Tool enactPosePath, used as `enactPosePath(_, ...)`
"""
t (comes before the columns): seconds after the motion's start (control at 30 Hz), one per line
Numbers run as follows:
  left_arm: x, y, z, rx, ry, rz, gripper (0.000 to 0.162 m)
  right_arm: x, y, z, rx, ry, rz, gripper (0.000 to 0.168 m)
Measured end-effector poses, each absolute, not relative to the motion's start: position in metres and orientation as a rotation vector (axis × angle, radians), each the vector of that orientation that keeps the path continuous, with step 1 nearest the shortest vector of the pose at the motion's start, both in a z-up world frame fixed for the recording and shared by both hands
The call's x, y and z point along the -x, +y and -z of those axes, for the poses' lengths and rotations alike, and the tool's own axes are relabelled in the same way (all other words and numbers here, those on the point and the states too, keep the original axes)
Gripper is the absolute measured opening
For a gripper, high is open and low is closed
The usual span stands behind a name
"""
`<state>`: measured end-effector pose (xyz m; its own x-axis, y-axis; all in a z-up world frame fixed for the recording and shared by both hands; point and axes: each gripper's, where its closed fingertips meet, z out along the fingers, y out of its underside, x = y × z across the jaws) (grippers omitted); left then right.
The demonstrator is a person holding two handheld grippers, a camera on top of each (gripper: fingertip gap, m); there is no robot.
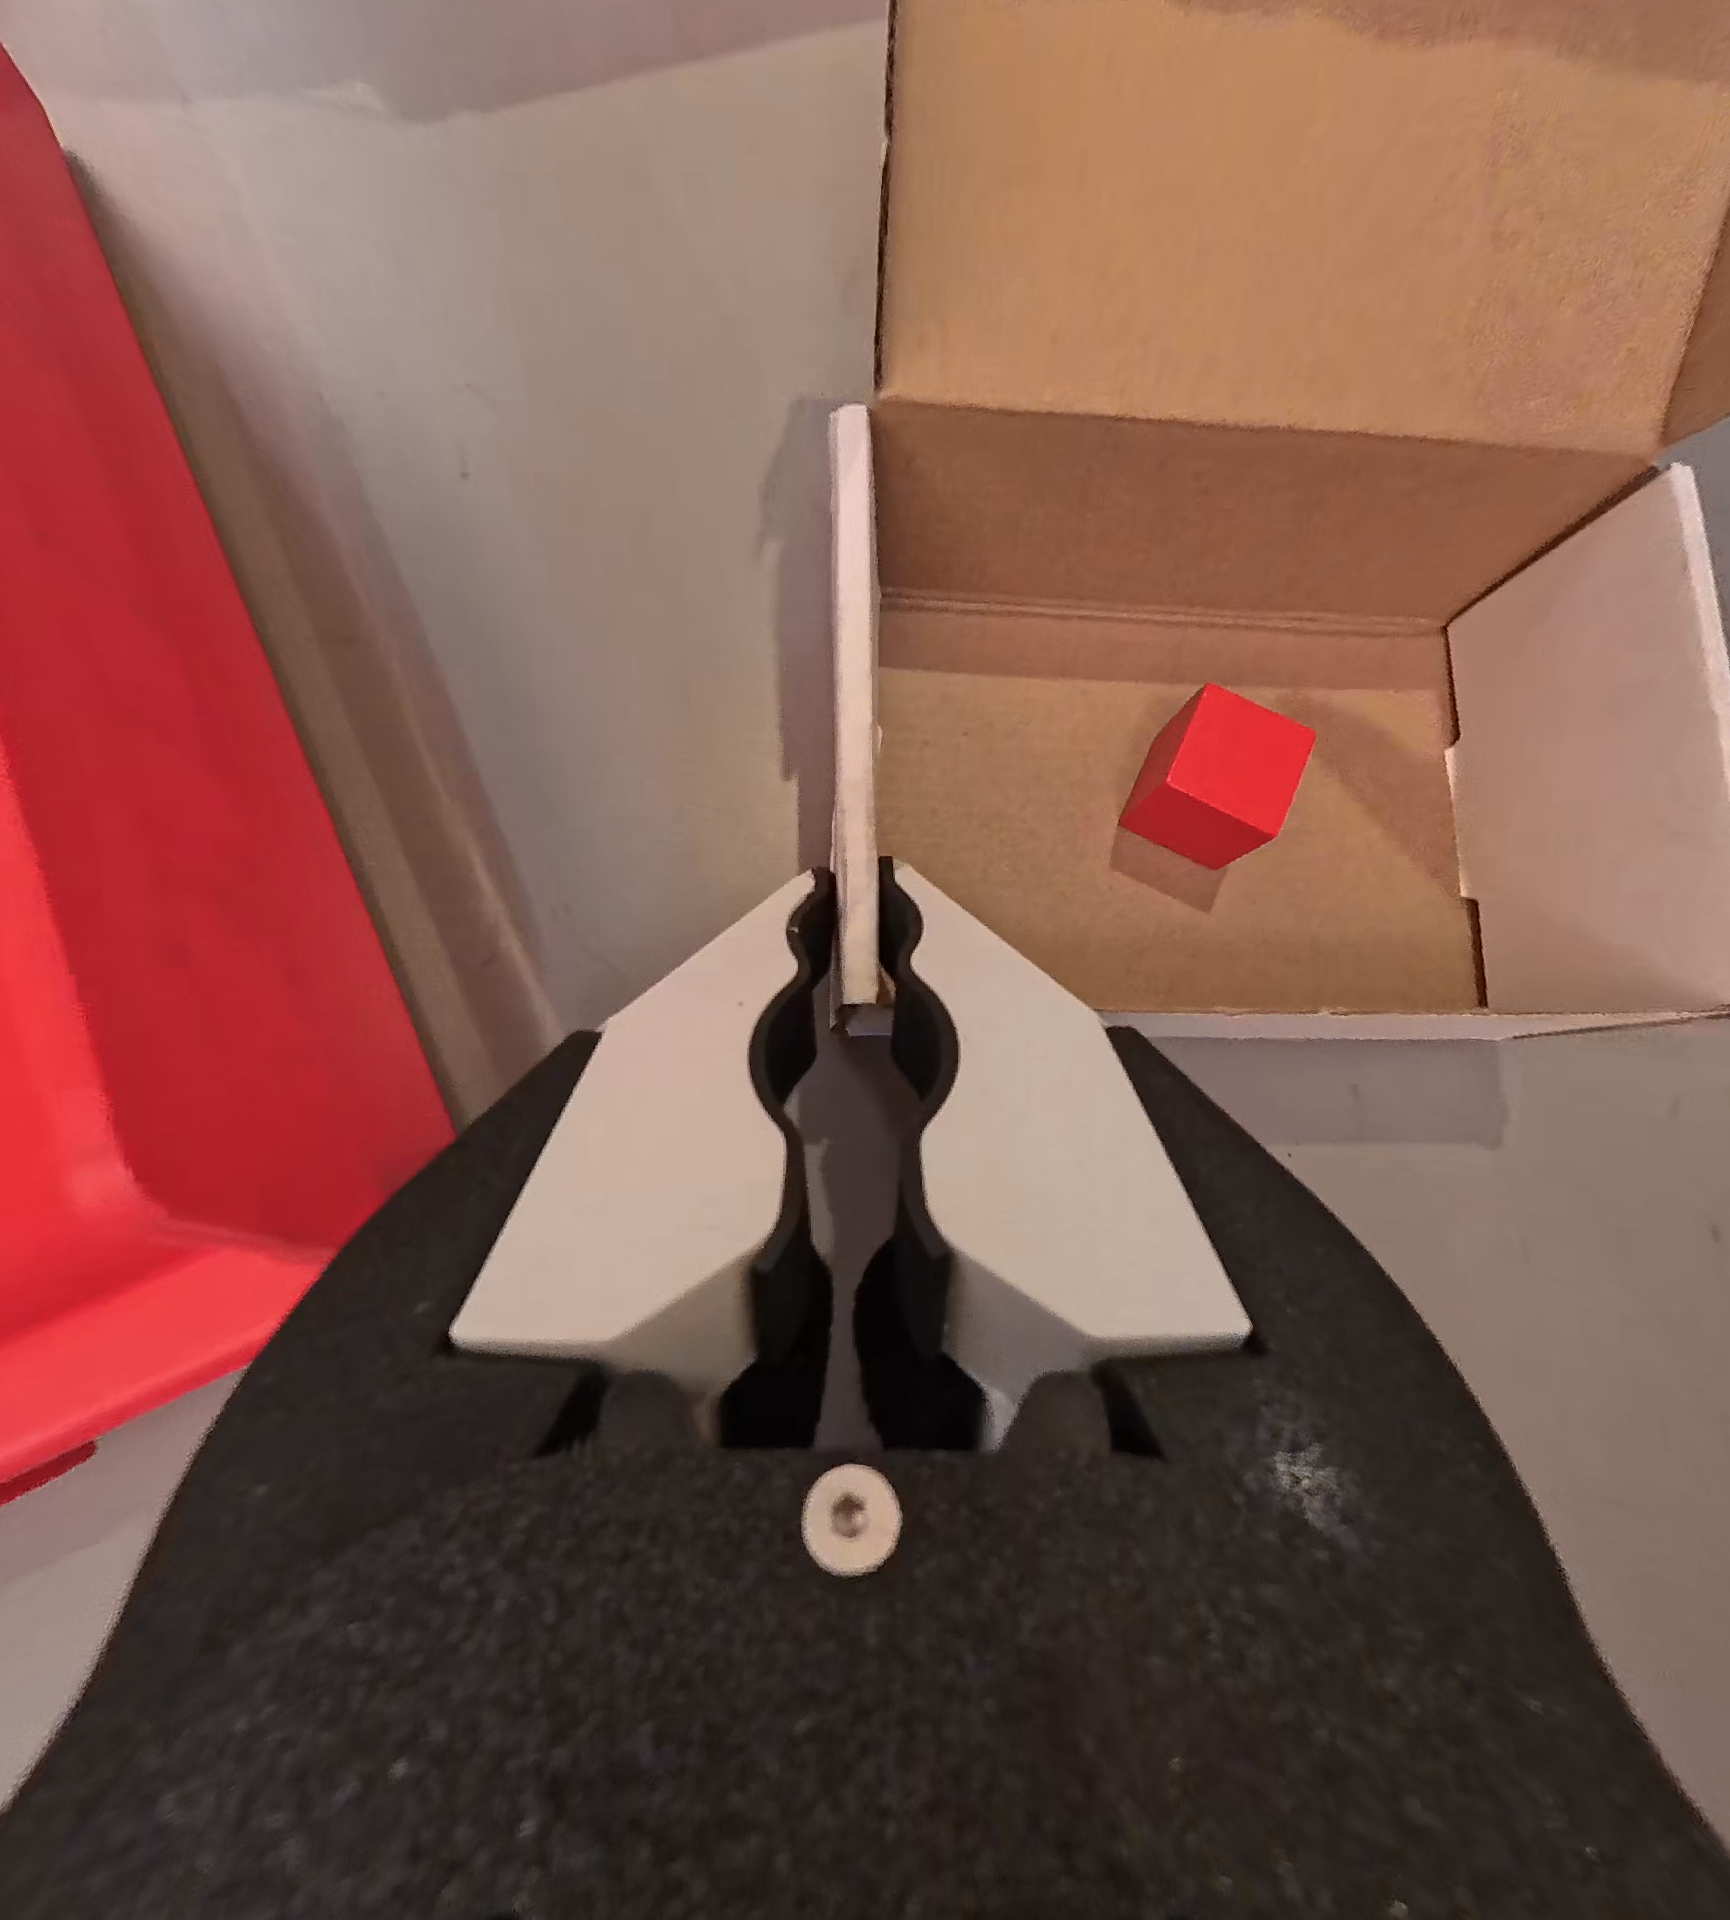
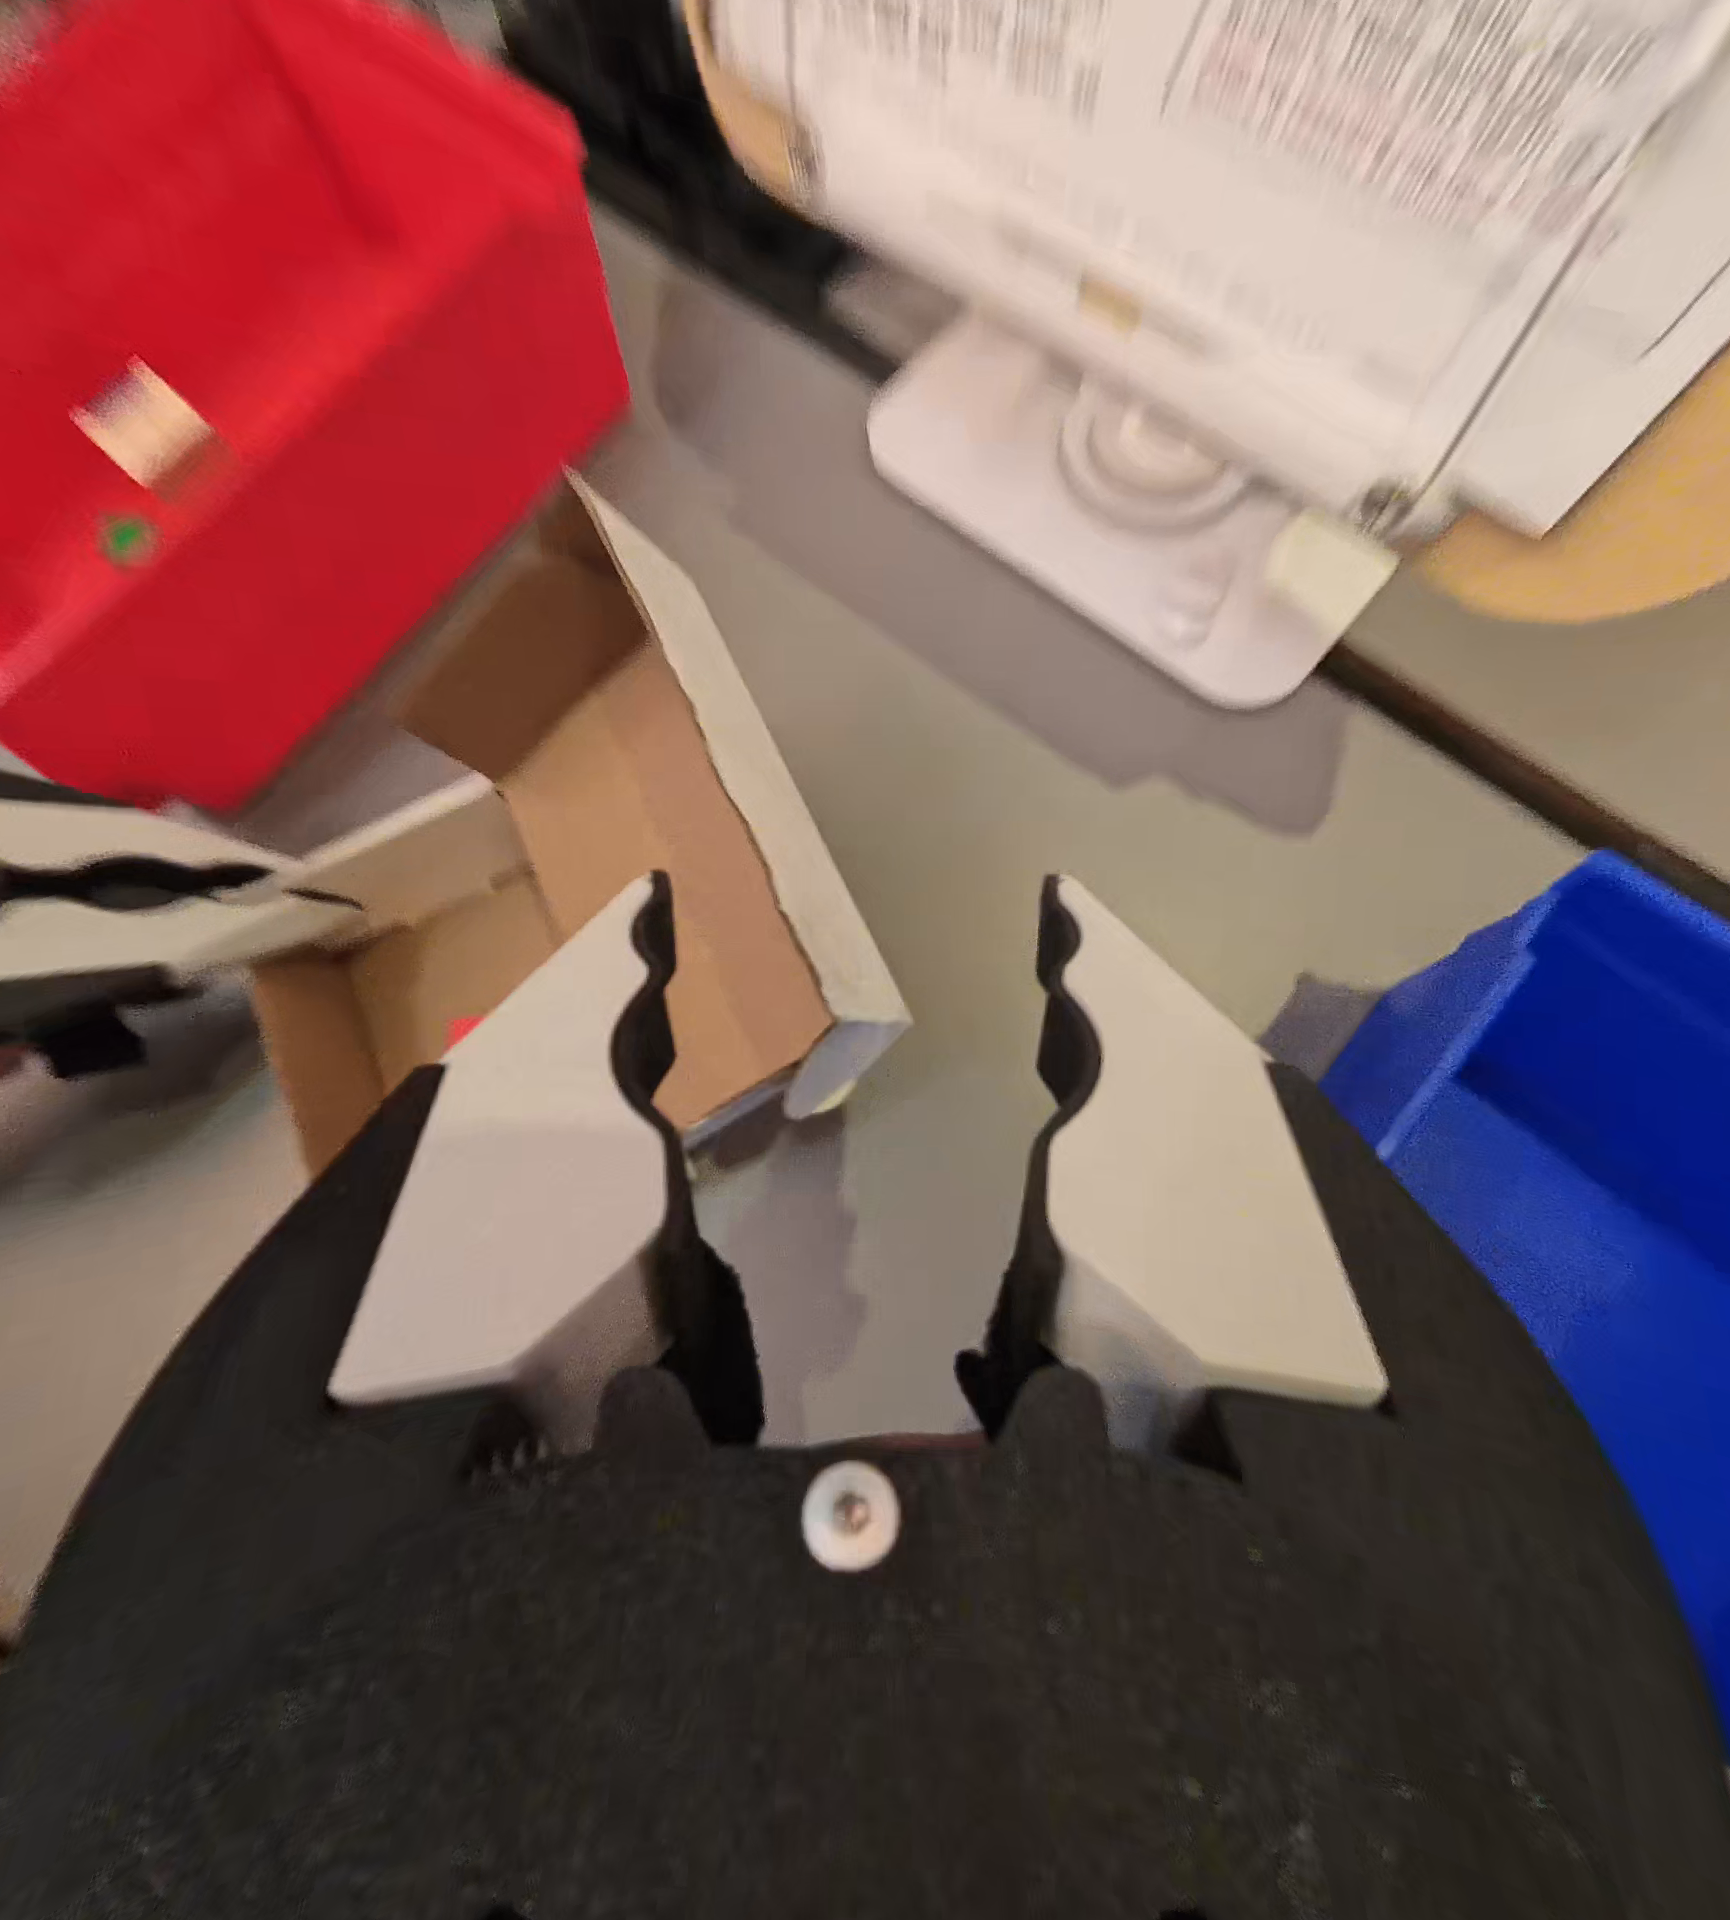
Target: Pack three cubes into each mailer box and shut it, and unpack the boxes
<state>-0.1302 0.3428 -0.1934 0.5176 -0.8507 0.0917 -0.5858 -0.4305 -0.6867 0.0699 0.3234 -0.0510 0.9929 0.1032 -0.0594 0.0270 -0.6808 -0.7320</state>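
Left gripper [image 1: 856,894] is clamped down on the left side wall [image 1: 853,665] of the mailer box [image 1: 1183,914], right at the near-left corner, w/ the thin white cardboard edge pinched between the two fingers. Box is open, lid [image 1: 1287,208] standing up at the back, brown inside and white outside. The right side flap [image 1: 1609,748] leans outward.

One red cube [image 1: 1216,777] sits on the box floor, roughly mid, a bit twisted vs the walls, not touching any of them. That's the only cube I can see in there.

Red bin [image 1: 92,779] is off to the left of the box, apart from it, on the grey table [image 1: 632,416].

Right gripper [image 2: 853,894] is spread wide w/ nothing between the fingers, hanging over bare table just beside the box's right side [image 2: 736,790]. Right wrist view is pretty blurry. From there the red bin [image 2: 248,364] shows upper left, behind the box, and the left gripper [image 2: 321,896] comes in from the left edge, closed on the box wall. A tiny bit of red pokes out inside the box next to the right gripper's left finger [image 2: 528,1122], prob the cube but can't tell for sure.

Blue bin [image 2: 1619,1195] sits to the right, near the right gripper. At the back there's a white stand [image 2: 1131,520] w/ printed sheets [image 2: 1256,125] above it, too smeared to make out.
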Motion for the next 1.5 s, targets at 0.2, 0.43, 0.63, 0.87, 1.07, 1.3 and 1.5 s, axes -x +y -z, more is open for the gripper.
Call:
enactPosePath(0.2,0.132,0.343,0.193,2.163,1.177,0.582,0.004,-0.018,0.266,0.030,1.901,-0.099,-0.198,0.076)
enactPosePath(0.43,0.131,0.344,0.193,2.158,1.191,0.583,0.005,0.049,0.238,0.144,1.942,-0.194,-0.197,0.134)
enactPosePath(0.63,0.128,0.341,0.193,2.148,1.209,0.591,0.005,0.049,0.260,0.170,1.989,-0.227,-0.177,0.144)
enactPosePath(0.87,0.126,0.341,0.193,2.131,1.216,0.601,0.006,0.041,0.269,0.192,2.115,-0.324,0.030,0.131)
enactPosePath(1.07,0.125,0.340,0.192,2.139,1.212,0.649,0.008,0.040,0.269,0.193,2.113,-0.329,0.039,0.131)
enactPosePath(1.3,0.125,0.340,0.190,2.136,1.207,0.680,0.015,0.041,0.270,0.193,2.120,-0.321,0.002,0.130)
enactPosePath(1.5,0.144,0.330,0.165,2.109,1.187,0.748,0.039,0.041,0.270,0.193,2.132,-0.319,0.000,0.130)
